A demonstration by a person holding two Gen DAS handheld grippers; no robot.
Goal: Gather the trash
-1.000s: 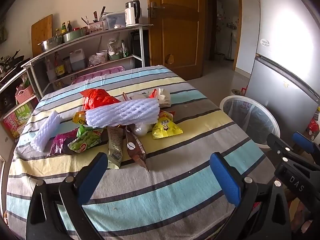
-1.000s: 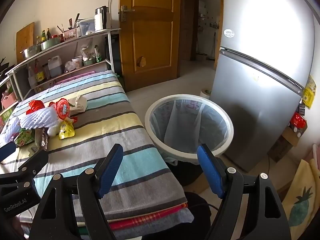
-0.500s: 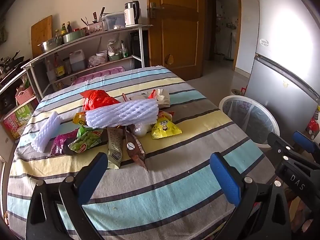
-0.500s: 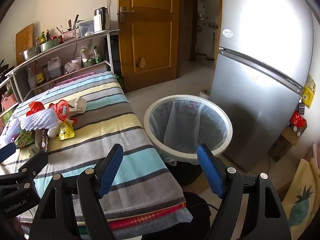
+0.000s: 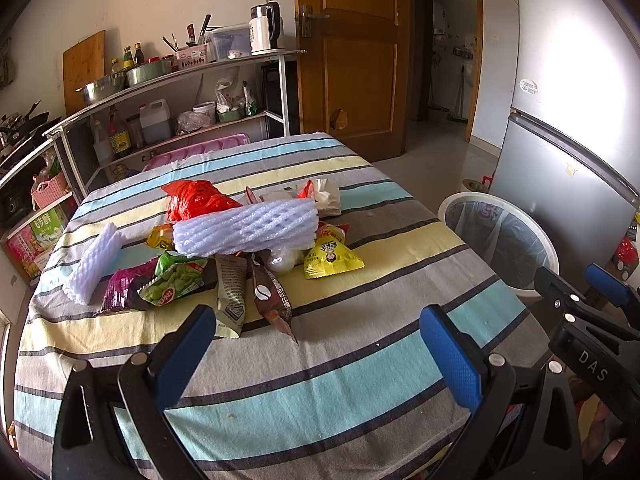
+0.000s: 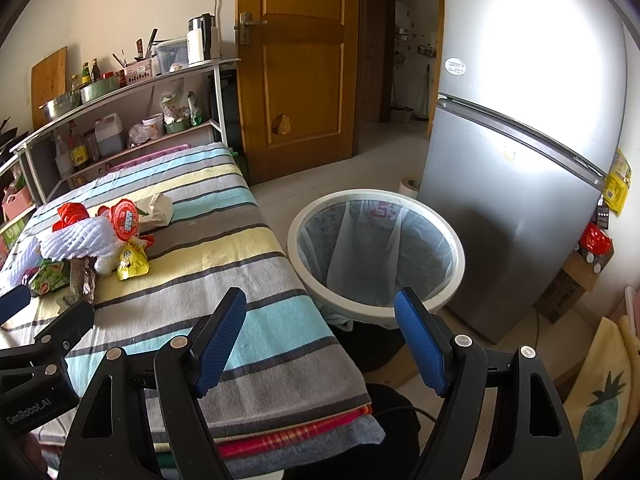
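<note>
Trash pile [image 5: 248, 248]: lying heaped near the middle of the striped tablecloth [image 5: 360, 360], well apart from both grippers.
Left gripper [image 5: 316, 356]: hovering over the near edge of the table, its blue pads spread wide and holding nothing.
Right gripper [image 6: 320, 336]: pointing between the table edge and the bin, jaws likewise released and empty.
Bin [image 6: 376, 252]: standing on the floor just beside the table's right edge, lined with a thin bag and showing no trash inside.
Foam net sleeve [image 5: 246, 226]: resting across the top of the heap; judged very light, soft and springy, so a pinch across its middle should be enough.
Second foam sleeve [image 5: 94, 264]: lying apart at the left of the heap, likely handling the same way.
Brown sachet [image 5: 274, 300]: pointing toward the left gripper; judged thin, crinkly and slippery, best taken by its free near end.
Yellow packet [image 5: 330, 258]: sitting puffed at the heap's right side; a crimped edge seems the surest hold.
Red bag [image 5: 196, 198]: sitting crumpled behind the sleeve, limp and likely to trail when lifted.
Progress: judged to be at the start, with nothing yet collected.
</note>
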